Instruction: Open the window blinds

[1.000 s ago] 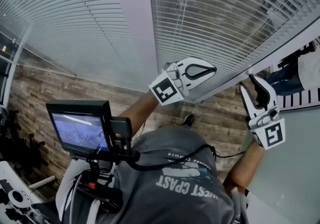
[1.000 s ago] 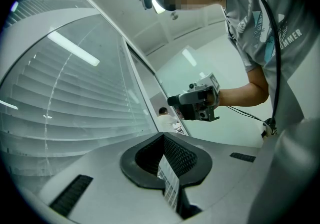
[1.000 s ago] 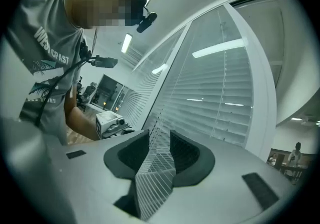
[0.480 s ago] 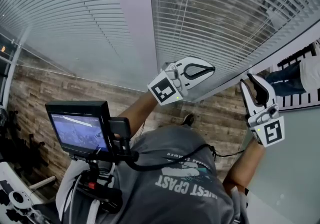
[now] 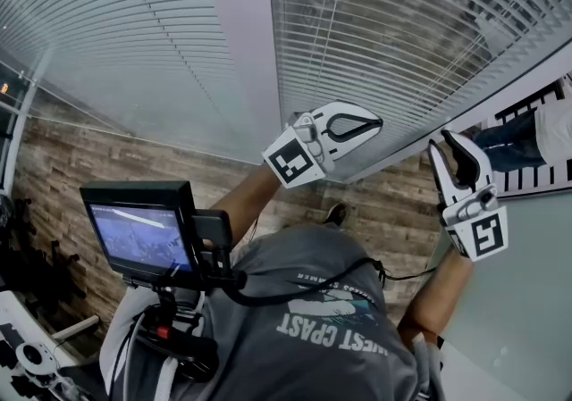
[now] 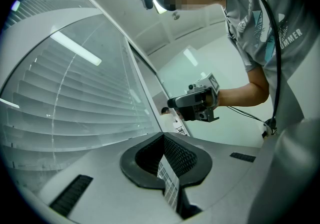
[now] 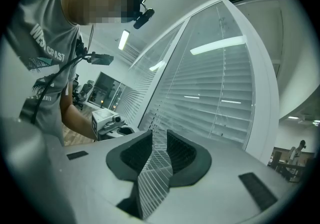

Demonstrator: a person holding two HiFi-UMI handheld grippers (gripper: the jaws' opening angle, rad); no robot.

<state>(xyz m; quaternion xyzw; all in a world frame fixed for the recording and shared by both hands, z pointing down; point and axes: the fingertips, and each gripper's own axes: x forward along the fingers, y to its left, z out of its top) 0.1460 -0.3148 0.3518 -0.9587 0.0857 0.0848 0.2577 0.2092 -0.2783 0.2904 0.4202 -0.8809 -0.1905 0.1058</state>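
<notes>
Closed white slat blinds (image 5: pixel 384 24) cover the window pane on the right, and a second set (image 5: pixel 107 24) covers the pane on the left. My right gripper (image 5: pixel 444 147) is held level at the right blind's lower edge. In the right gripper view a thin blind wand (image 7: pixel 155 120) hangs down into the narrow gap of the right gripper (image 7: pixel 159 135), and the pads appear closed on it. My left gripper (image 5: pixel 381 123) hovers by the same blind. In its own view the left gripper (image 6: pixel 162 138) has its jaws together with nothing in them.
A white window post (image 5: pixel 237 42) separates the two blinds. A small monitor (image 5: pixel 138 234) on a chest rig hangs in front of the person's grey shirt. Wood-look floor (image 5: pixel 80 158) lies below. Another person (image 5: pixel 527 136) sits far off to the right.
The right gripper's jaws have drawn closer together, around the wand. The left gripper has stayed where it was.
</notes>
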